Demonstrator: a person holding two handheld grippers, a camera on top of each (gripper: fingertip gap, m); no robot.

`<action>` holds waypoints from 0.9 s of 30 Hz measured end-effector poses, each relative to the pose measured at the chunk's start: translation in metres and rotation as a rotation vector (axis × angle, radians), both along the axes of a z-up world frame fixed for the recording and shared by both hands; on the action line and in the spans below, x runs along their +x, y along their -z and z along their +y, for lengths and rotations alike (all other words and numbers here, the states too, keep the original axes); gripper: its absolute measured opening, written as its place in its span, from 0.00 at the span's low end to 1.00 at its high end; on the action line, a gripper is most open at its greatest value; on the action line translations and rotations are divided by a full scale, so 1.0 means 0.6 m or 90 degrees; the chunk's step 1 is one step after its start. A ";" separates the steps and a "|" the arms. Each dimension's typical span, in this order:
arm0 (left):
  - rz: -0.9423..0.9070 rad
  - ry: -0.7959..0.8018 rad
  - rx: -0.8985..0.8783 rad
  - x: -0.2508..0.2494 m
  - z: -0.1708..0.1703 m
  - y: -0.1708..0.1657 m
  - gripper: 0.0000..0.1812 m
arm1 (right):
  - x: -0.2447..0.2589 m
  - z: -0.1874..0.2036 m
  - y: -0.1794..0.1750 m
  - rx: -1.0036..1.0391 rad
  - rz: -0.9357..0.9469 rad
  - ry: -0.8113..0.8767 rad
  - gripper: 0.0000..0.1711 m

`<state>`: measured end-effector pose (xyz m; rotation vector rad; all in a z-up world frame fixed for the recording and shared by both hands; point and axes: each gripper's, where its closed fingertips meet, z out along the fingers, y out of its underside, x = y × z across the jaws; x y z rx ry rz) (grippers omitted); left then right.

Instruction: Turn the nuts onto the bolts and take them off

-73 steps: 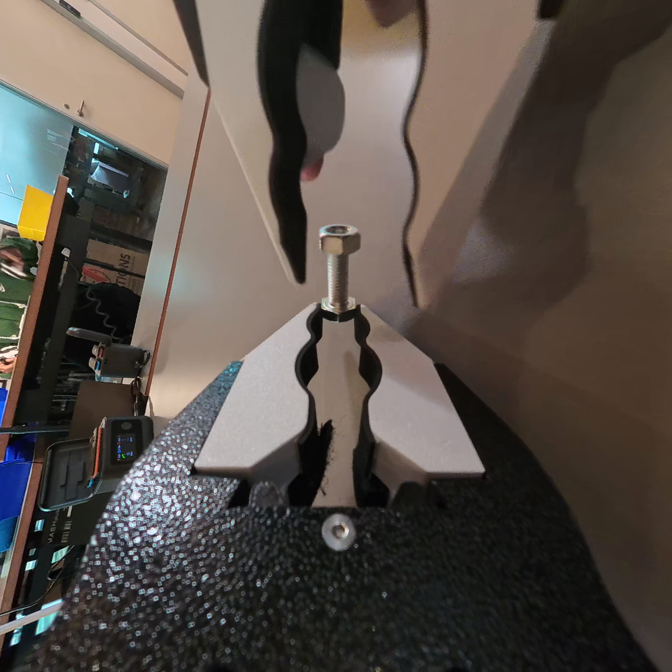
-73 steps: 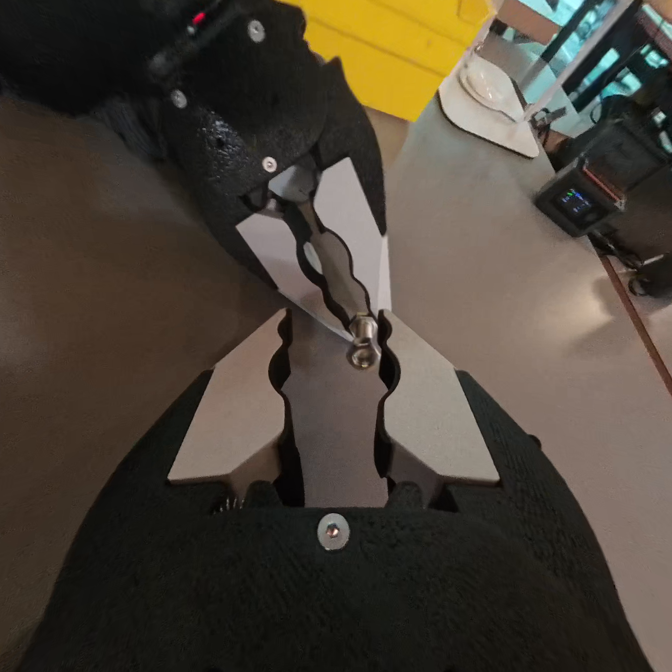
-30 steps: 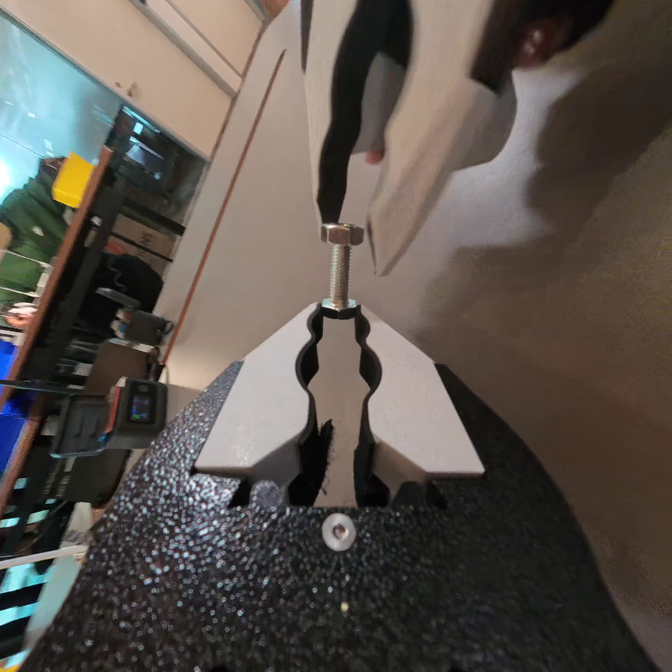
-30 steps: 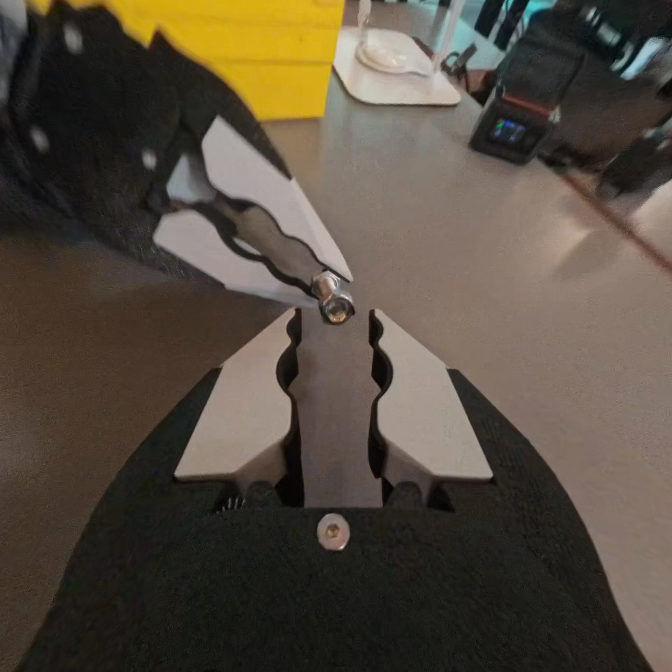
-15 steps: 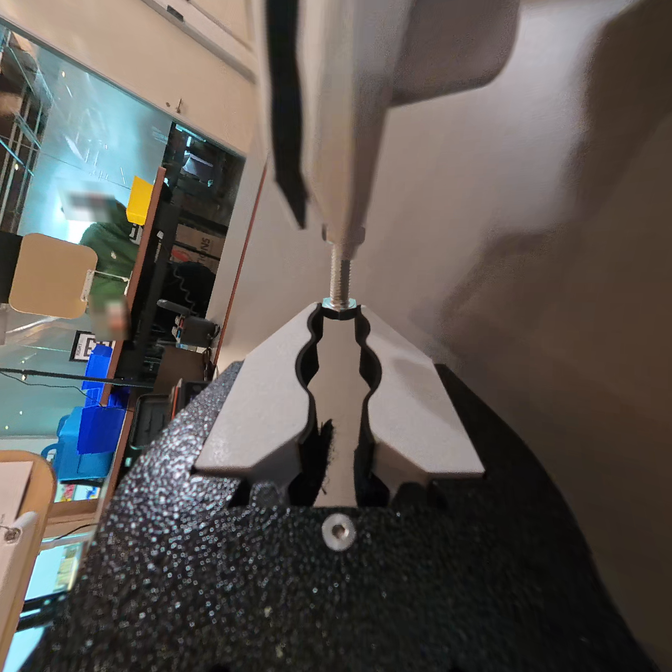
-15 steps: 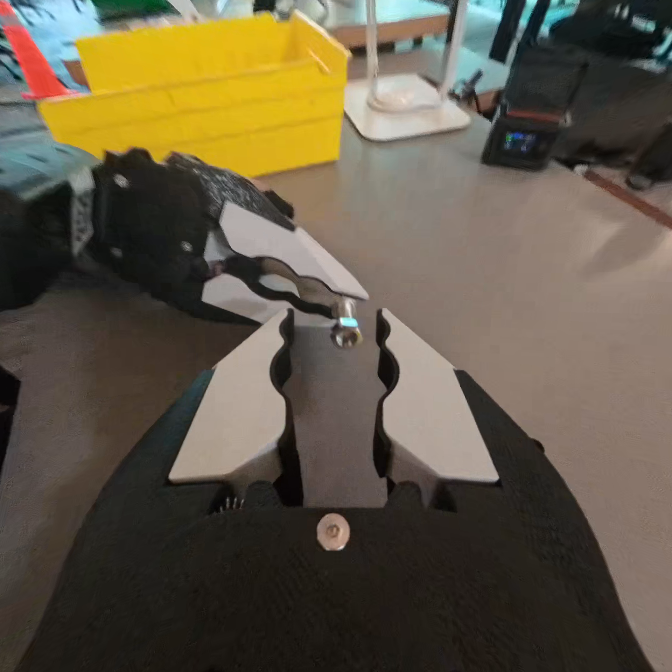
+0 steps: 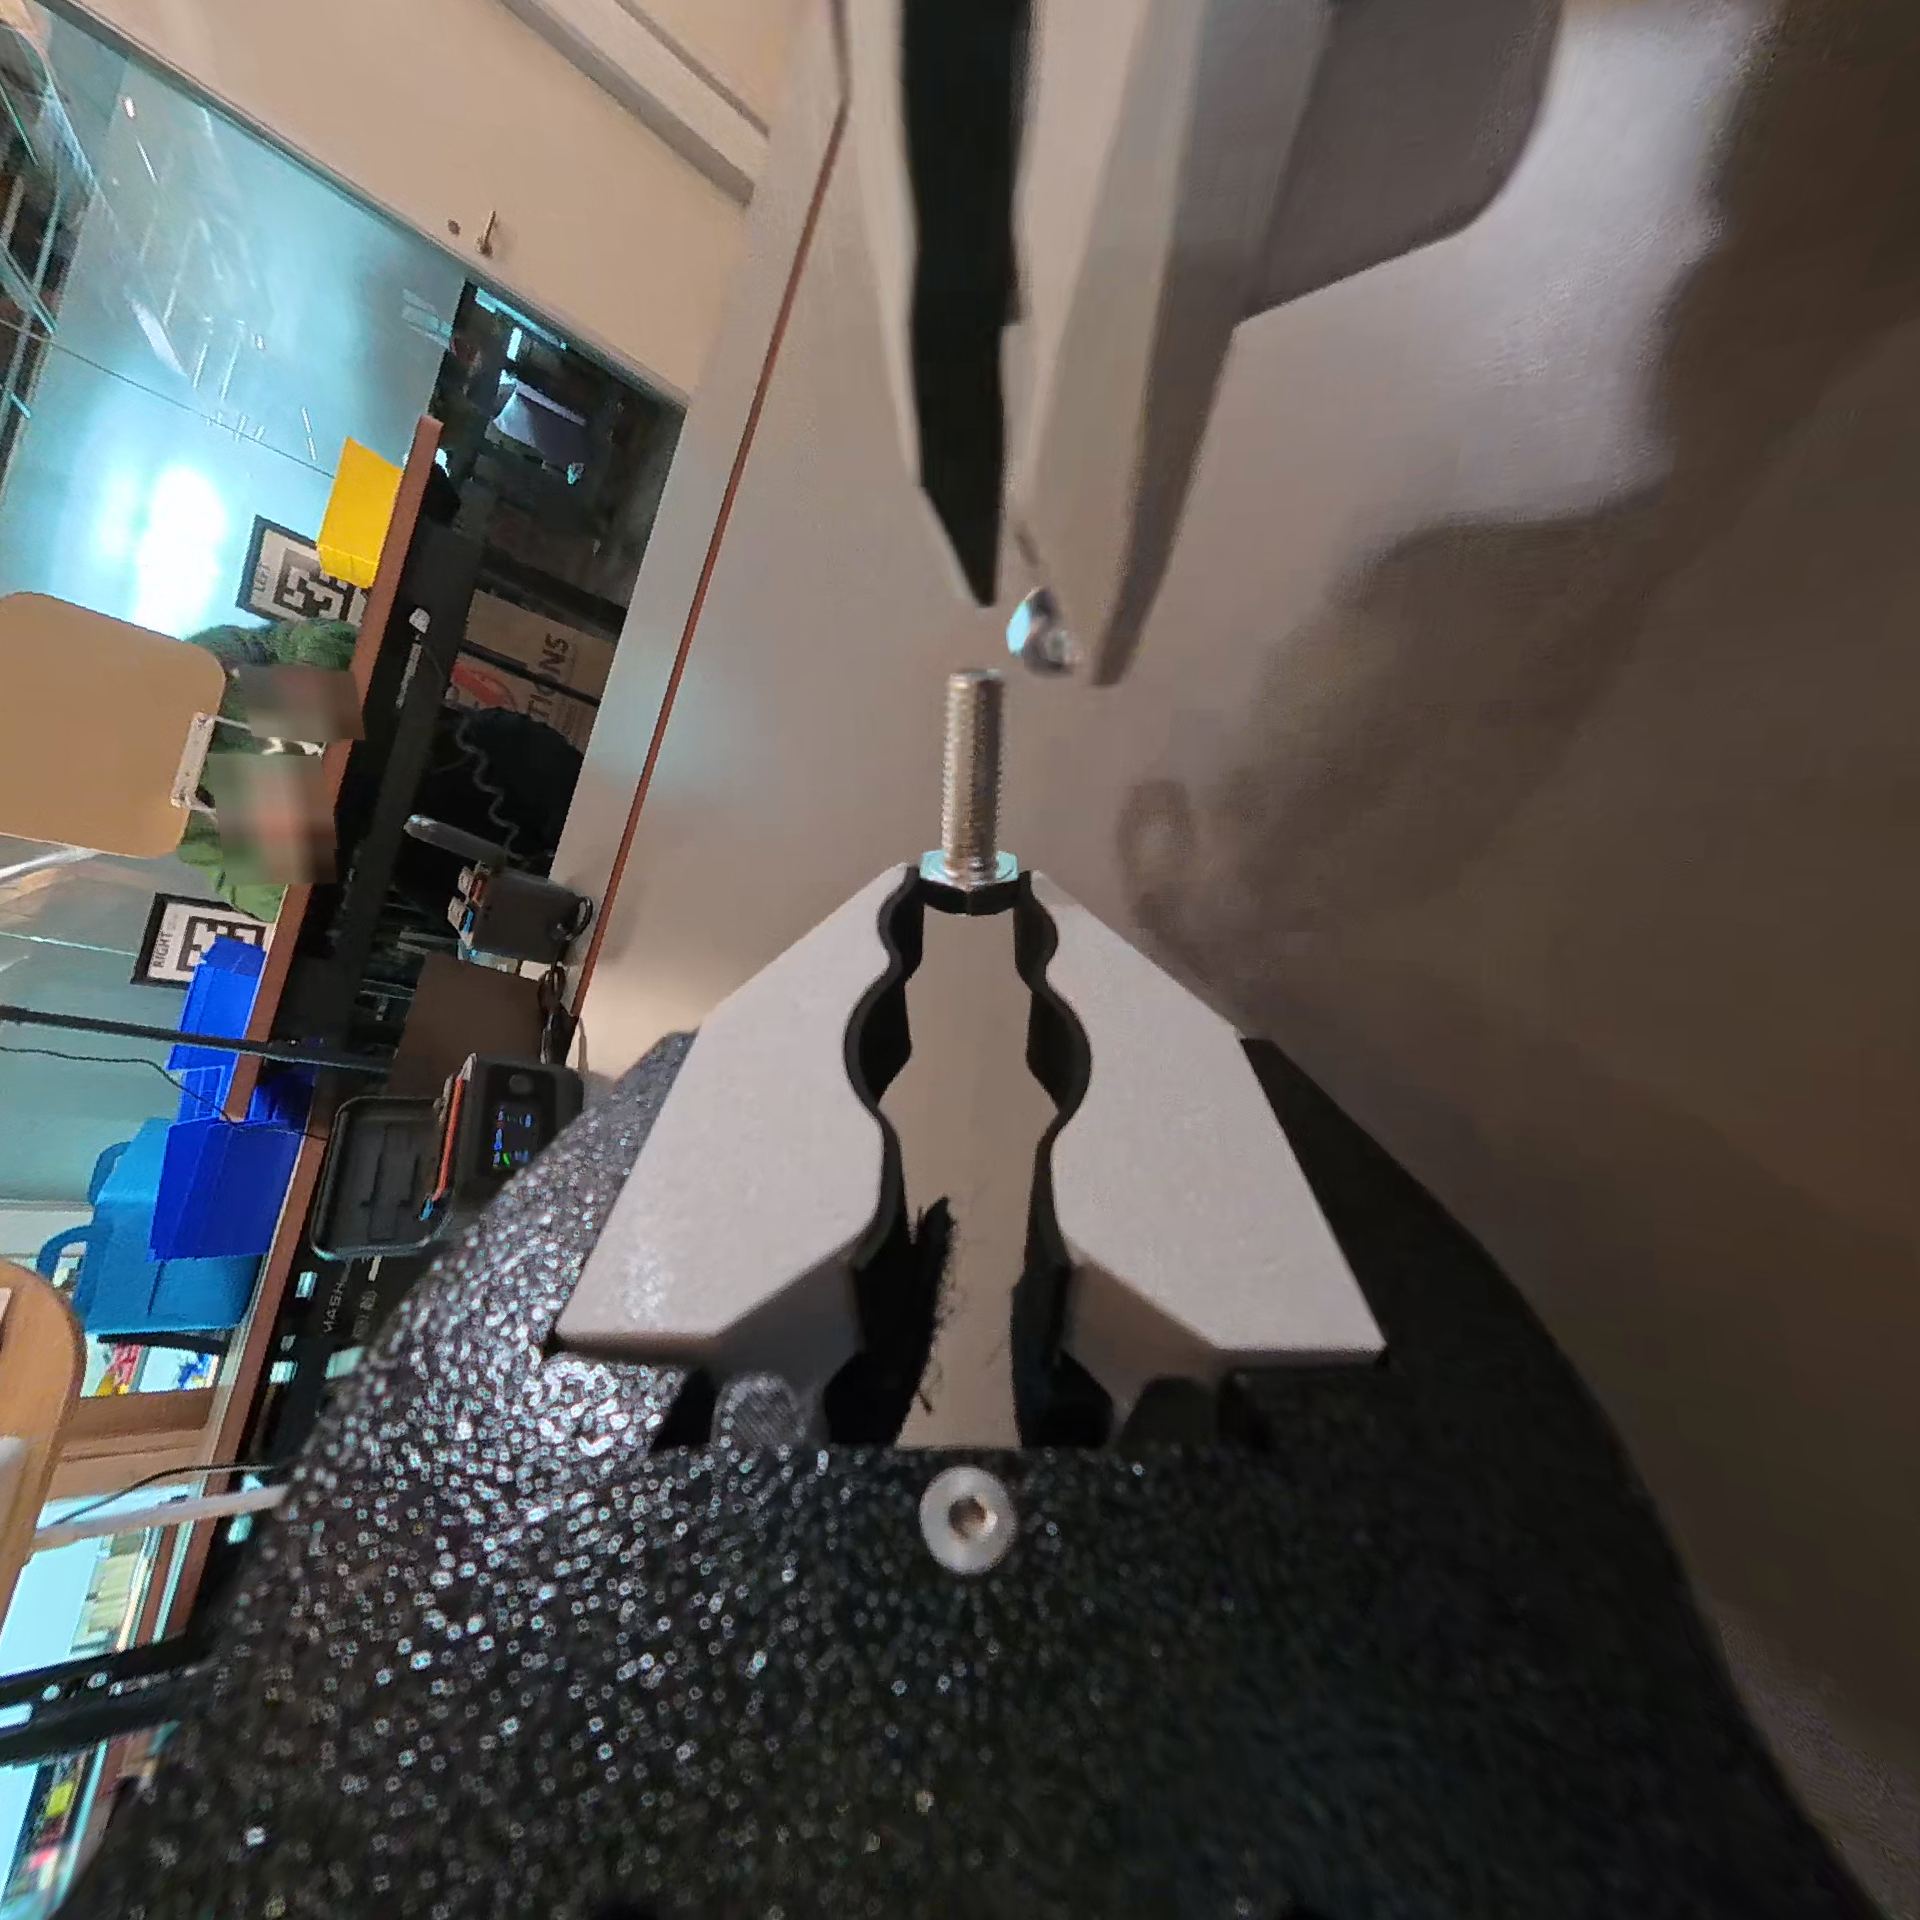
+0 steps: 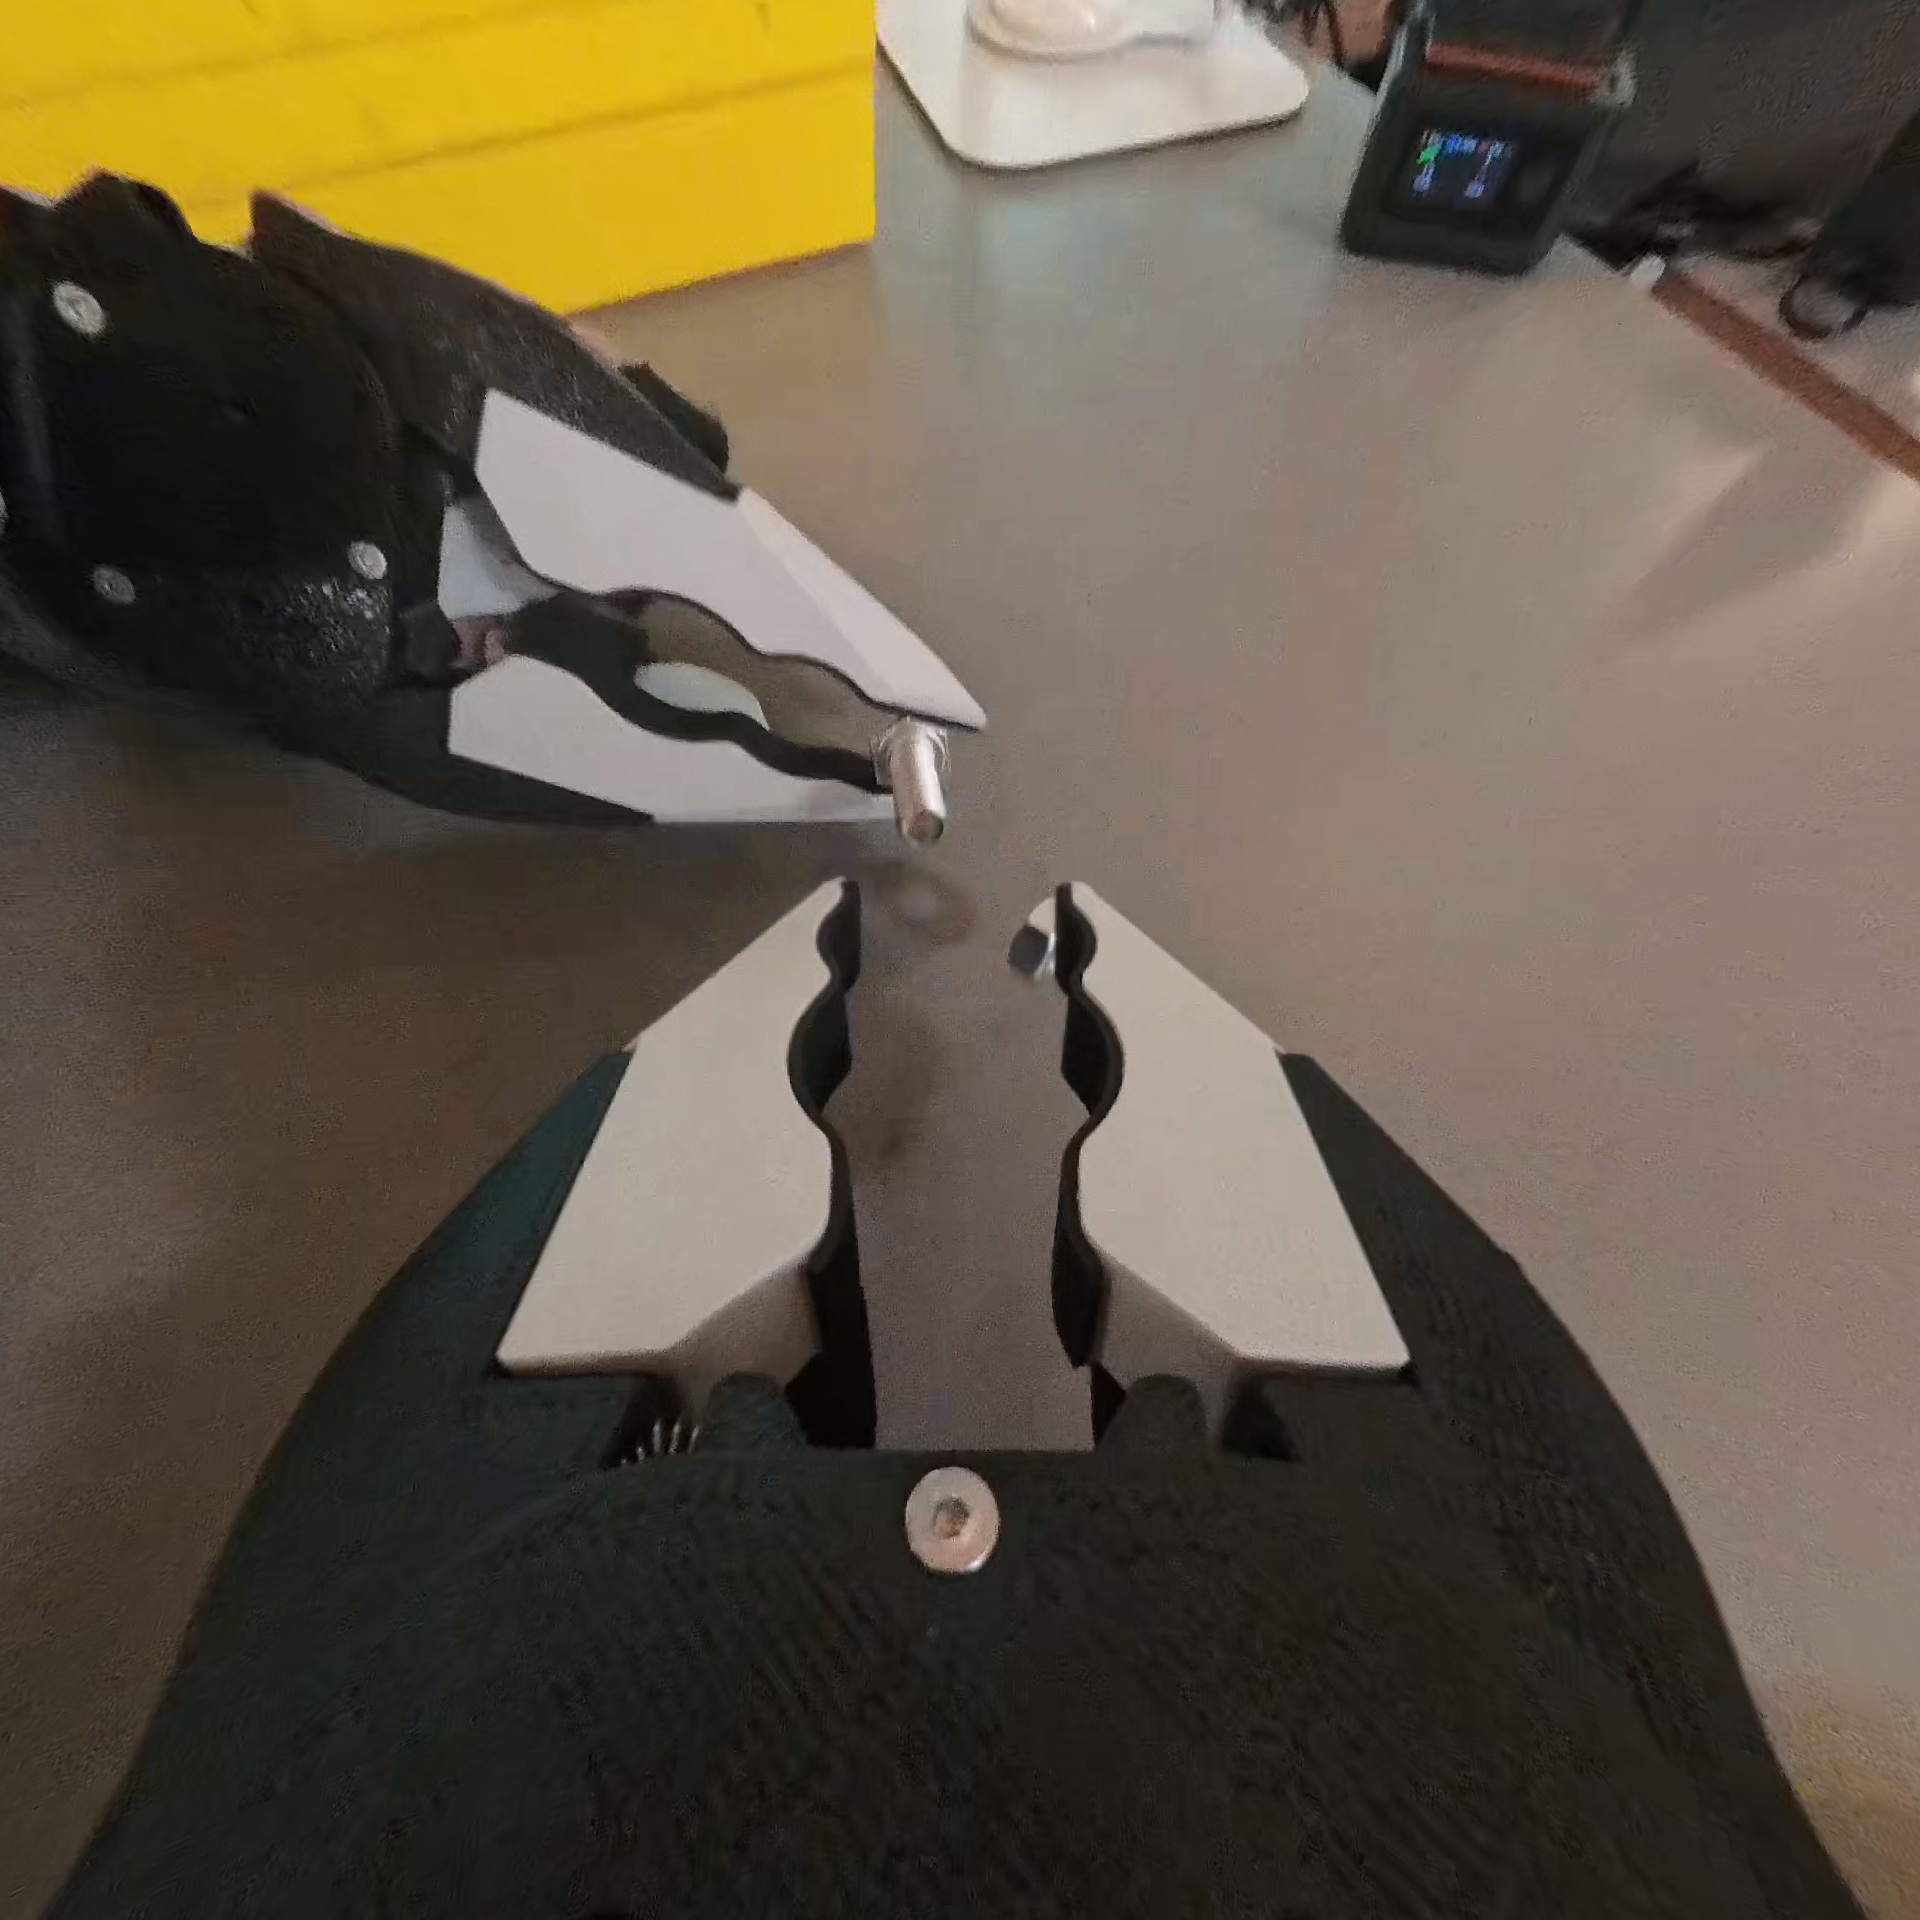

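Observation:
My left gripper [image 7: 971, 894] is shut on the hex head of a silver bolt [image 7: 971, 769], whose threaded shaft points away from it, bare. It also shows in the right wrist view [image 8: 914, 774] at the left, holding the bolt [image 8: 920, 795] above the grey table [image 8: 1351, 727]. My right gripper [image 8: 956, 914] is open just in front of the bolt's tip. A small nut [image 8: 1032, 951] is off the bolt, by the inner tip of the right finger. In the left wrist view the nut [image 7: 1039, 639] sits between the right gripper's [image 7: 1042, 665] fingertips; whether it touches them is unclear.
A yellow bin [image 8: 468, 135] stands at the back left of the table. A white stand base [image 8: 1091, 94] and a black device with a small screen [image 8: 1465, 177] stand behind. A brown strip [image 8: 1787, 384] marks the table edge. Blue bins [image 7: 208, 1195] and a person are far off. There is about 4 cm between the tips of the two grippers.
The nut sat on the bolt's end one second ago. The right gripper's fingers came around it. Now the nut is off the bolt and the right gripper has drawn back a little.

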<state>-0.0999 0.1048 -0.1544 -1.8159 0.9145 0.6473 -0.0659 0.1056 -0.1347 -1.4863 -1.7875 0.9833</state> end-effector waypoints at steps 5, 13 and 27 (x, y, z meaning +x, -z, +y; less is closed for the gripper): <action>-0.042 -0.036 -0.005 -0.020 0.002 0.002 0.08 | 0.008 0.012 0.043 0.043 -0.071 0.003 0.19; -0.120 -0.037 -0.002 -0.025 0.004 -0.002 0.08 | 0.005 0.020 0.059 0.096 -0.088 0.008 0.12; -0.209 0.004 0.043 -0.015 -0.002 -0.032 0.08 | 0.124 0.024 -0.139 0.312 0.069 0.113 0.04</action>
